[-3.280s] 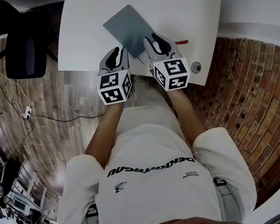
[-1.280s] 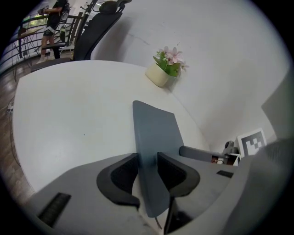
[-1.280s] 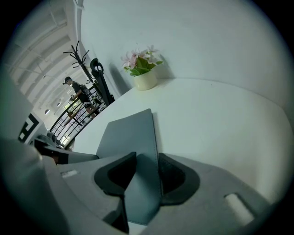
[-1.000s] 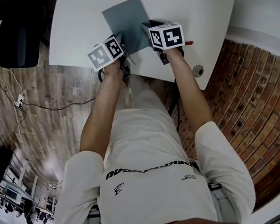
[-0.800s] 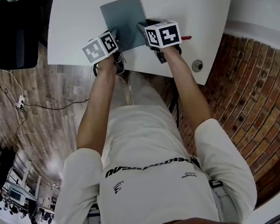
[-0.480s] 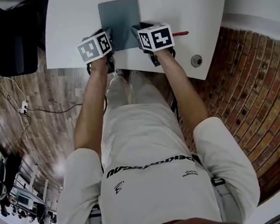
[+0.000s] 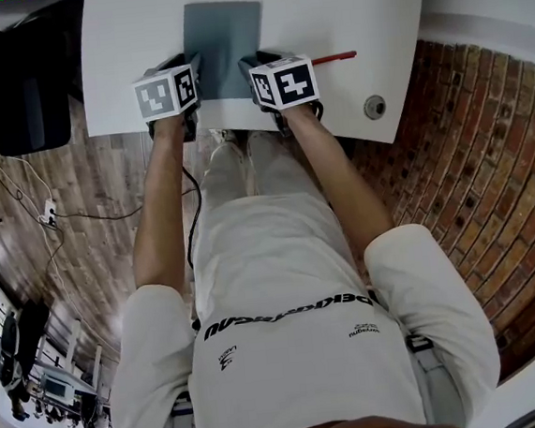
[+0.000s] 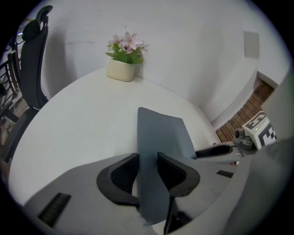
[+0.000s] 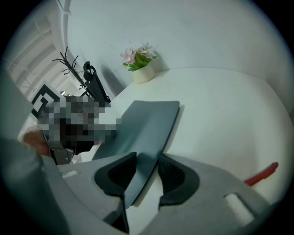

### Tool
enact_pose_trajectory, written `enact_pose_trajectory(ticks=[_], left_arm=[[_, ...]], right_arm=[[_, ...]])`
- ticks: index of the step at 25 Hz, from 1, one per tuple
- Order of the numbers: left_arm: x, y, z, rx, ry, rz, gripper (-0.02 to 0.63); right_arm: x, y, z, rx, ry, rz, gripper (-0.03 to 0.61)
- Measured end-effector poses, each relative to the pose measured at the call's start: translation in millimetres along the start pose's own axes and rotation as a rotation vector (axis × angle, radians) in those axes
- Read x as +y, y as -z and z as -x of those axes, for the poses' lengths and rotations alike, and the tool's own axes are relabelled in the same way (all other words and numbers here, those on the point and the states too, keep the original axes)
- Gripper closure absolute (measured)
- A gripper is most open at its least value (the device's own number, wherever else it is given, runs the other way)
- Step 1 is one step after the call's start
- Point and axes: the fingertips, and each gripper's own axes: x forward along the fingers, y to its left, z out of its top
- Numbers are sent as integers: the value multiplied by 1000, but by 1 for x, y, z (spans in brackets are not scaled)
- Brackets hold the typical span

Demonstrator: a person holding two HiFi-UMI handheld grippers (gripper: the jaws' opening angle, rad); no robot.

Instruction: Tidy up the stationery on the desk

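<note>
The only writing is a line of black letters across the person's white shirt (image 7: 287, 321), with two small prints under it. It shows upside down in the head view and I cannot read it with certainty. The marker cubes (image 7: 166, 93) carry black and white square patterns, not words. The grey-blue pad (image 7: 222, 34) shows no label or brand.

The pad lies flat near the front edge of the white desk (image 7: 360, 6), about in the middle of that edge, with its sides square to the desk. The left gripper (image 8: 148, 161) is clenched on the pad's near left corner; the pad fills the gap between its black pads. The right gripper (image 9: 147, 160) grasps the near right corner, which is raised a little, with a shadow under it. A red pen (image 7: 333, 58) lies just beside the right gripper, toward the right edge of the desk.

At the far edge stands a cream pot with pink flowers (image 8: 121, 69), against a white wall (image 8: 197, 41). A round metal fitting (image 7: 373, 107) sits in the near right corner of the desk. A black office chair (image 7: 31, 99) stands at the left of the desk on a wooden floor (image 7: 107, 205). To the right the surface is red brick (image 7: 468, 142). A dark coat stand (image 9: 69, 64) is behind the chair.
</note>
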Motion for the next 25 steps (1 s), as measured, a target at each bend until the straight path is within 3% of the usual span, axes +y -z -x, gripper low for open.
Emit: enact_pose_trajectory(ticks=[6, 16, 25], left_arm=[[0, 2, 0, 11, 27, -18, 482], [-1, 3, 1, -2, 27, -15, 482], [-18, -14, 26, -109, -20, -115, 486]], right_arm=[[2, 3, 0, -20, 47, -22, 431], [1, 4, 2, -27, 50, -34, 426], [-5, -15, 44, -164, 84, 113, 425]])
